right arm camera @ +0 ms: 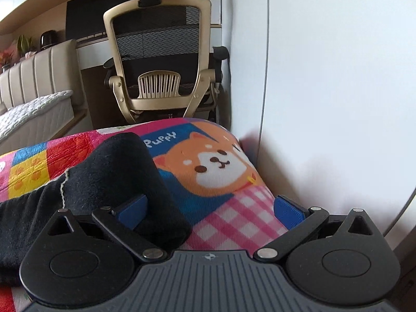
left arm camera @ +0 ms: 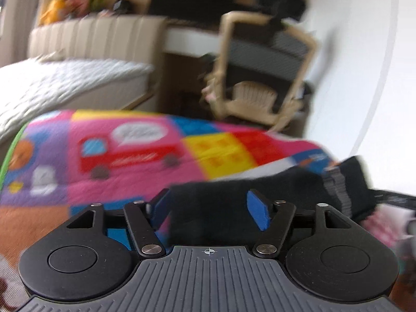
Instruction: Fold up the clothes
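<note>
Sock: soft, light (limp) | lies lower left on quilt | both tongs spread, left, right | grip: cuff edge.

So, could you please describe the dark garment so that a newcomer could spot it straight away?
Find the bright cartoon quilt in front of the mesh office chair. On it lies a black sock, the only plain dark item on the pattern.

left gripper — jaws apart, right gripper likewise
</note>
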`<act>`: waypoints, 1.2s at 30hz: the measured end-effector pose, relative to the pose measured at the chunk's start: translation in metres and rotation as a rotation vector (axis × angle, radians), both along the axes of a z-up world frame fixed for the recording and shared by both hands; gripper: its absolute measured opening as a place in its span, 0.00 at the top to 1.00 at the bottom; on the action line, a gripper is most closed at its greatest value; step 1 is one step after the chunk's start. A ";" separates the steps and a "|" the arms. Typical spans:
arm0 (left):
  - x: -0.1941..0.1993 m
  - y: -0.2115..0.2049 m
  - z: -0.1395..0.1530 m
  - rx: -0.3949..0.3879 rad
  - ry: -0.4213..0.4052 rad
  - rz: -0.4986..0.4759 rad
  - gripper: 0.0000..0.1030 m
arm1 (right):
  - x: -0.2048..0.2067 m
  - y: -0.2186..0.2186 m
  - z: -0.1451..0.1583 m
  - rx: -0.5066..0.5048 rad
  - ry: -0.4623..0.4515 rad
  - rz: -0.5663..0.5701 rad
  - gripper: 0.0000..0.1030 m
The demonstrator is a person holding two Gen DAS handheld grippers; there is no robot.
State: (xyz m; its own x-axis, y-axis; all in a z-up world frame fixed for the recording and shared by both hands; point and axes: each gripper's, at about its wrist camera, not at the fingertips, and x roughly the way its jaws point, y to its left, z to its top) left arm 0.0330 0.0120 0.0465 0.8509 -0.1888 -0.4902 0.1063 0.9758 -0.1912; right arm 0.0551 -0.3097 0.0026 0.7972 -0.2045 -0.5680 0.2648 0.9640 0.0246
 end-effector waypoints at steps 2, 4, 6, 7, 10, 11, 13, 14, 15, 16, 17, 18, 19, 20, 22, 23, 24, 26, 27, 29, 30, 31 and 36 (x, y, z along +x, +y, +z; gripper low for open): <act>-0.001 -0.017 0.003 0.007 -0.013 -0.077 0.21 | 0.000 -0.002 -0.003 -0.011 -0.020 -0.016 0.00; 0.001 -0.031 -0.002 0.025 0.004 -0.124 0.20 | -0.002 -0.003 -0.005 -0.072 -0.034 -0.038 0.00; 0.004 -0.043 -0.009 0.045 0.033 -0.154 0.18 | -0.005 -0.001 -0.005 -0.162 -0.046 -0.052 0.00; 0.006 -0.047 -0.014 0.047 0.054 -0.157 0.18 | -0.008 -0.003 -0.003 -0.191 -0.059 -0.046 0.00; 0.011 -0.048 -0.028 0.040 0.115 -0.144 0.17 | -0.017 -0.001 0.006 -0.182 -0.114 0.019 0.00; 0.012 -0.046 -0.032 0.035 0.127 -0.138 0.17 | -0.020 0.001 0.010 -0.162 -0.134 0.050 0.00; 0.011 -0.043 -0.039 0.027 0.142 -0.130 0.17 | -0.025 0.007 0.016 -0.133 -0.175 0.106 0.00; 0.009 -0.042 -0.039 0.029 0.139 -0.131 0.17 | -0.028 0.011 0.018 -0.121 -0.197 0.134 0.00; 0.008 -0.040 -0.038 0.032 0.139 -0.132 0.17 | -0.030 0.017 0.020 -0.117 -0.213 0.169 0.00; 0.007 -0.039 -0.038 0.036 0.139 -0.129 0.18 | -0.027 0.025 0.020 -0.123 -0.194 0.213 0.00; 0.007 -0.037 -0.037 0.044 0.139 -0.121 0.18 | -0.024 0.032 0.019 -0.129 -0.175 0.256 0.00; 0.007 -0.035 -0.037 0.051 0.140 -0.109 0.18 | -0.020 0.038 0.015 -0.145 -0.140 0.284 0.00; 0.008 -0.031 -0.037 0.057 0.143 -0.090 0.18 | -0.015 0.044 0.011 -0.163 -0.106 0.309 0.00; 0.008 -0.028 -0.038 0.063 0.146 -0.071 0.19 | -0.013 0.050 0.006 -0.186 -0.088 0.310 0.00; 0.007 -0.020 -0.037 0.052 0.148 -0.058 0.21 | -0.009 0.049 0.002 -0.196 -0.076 0.264 0.00; 0.006 -0.018 -0.035 0.050 0.148 -0.055 0.21 | -0.008 0.049 0.000 -0.200 -0.069 0.241 0.00; 0.005 -0.017 -0.035 0.055 0.148 -0.052 0.21 | -0.005 0.046 -0.002 -0.196 -0.057 0.210 0.00; 0.003 -0.016 -0.035 0.067 0.144 -0.052 0.21 | -0.001 0.037 -0.006 -0.191 -0.032 0.145 0.00; 0.002 -0.016 -0.035 0.070 0.141 -0.055 0.21 | 0.000 0.032 -0.008 -0.190 -0.019 0.110 0.00; 0.002 -0.015 -0.035 0.064 0.137 -0.057 0.21 | -0.003 0.022 -0.009 -0.187 -0.010 0.058 0.00; 0.002 -0.015 -0.035 0.060 0.135 -0.058 0.20 | -0.005 0.017 -0.009 -0.185 -0.008 0.033 0.00; 0.003 -0.014 -0.036 0.057 0.134 -0.059 0.20 | -0.007 0.013 -0.008 -0.178 -0.007 0.014 0.00; 0.003 -0.014 -0.037 0.051 0.126 -0.067 0.20 | -0.009 -0.001 -0.010 -0.075 0.023 -0.023 0.00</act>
